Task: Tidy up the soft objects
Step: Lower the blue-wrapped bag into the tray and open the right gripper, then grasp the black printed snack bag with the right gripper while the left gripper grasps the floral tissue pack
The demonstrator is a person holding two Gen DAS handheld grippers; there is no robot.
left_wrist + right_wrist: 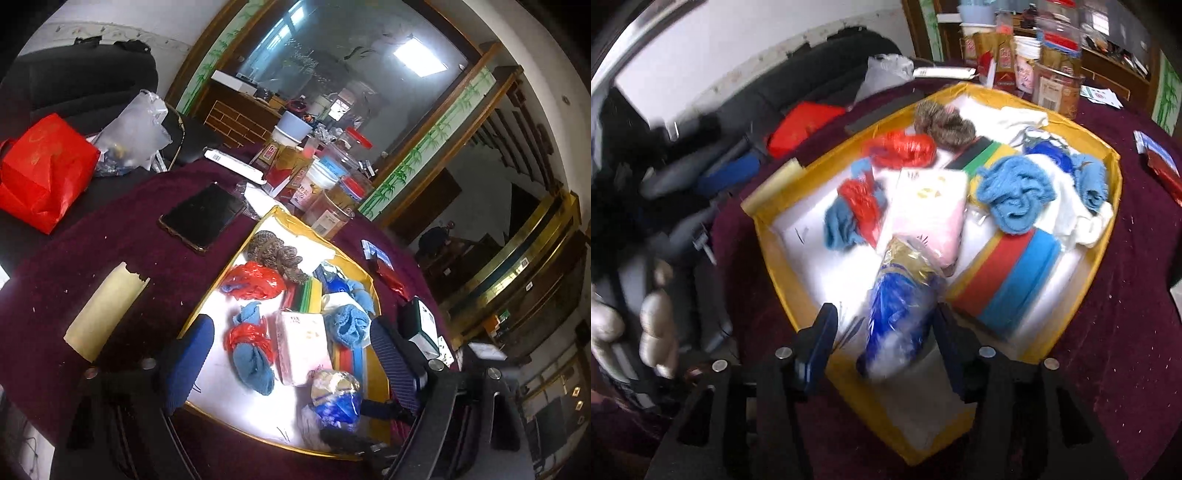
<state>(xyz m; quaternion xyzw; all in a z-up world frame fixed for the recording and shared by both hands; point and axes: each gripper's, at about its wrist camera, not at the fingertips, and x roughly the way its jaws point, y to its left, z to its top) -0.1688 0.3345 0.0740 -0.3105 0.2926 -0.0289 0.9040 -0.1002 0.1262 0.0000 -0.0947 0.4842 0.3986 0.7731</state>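
Lying between the spread fingers of the right gripper (884,332), a blue-and-gold plastic bag (901,306) rests in the near end of the yellow-rimmed tray (1108,206); whether the pads touch it is lost in blur. Just ahead of it sits a pink tissue pack (929,206) with small gold marks, its print too small to read. Beyond lie blue knit socks (1015,195), red plastic bags (901,147) and a brown furry piece (942,122). To the right lies a striped foam pad (1001,284). The left gripper (291,354) stands wide apart, holding nothing, over the same tray (207,302). Left of it lies a dark phone (203,218). Far ahead stand red cartons (291,177) with unreadable lettering.
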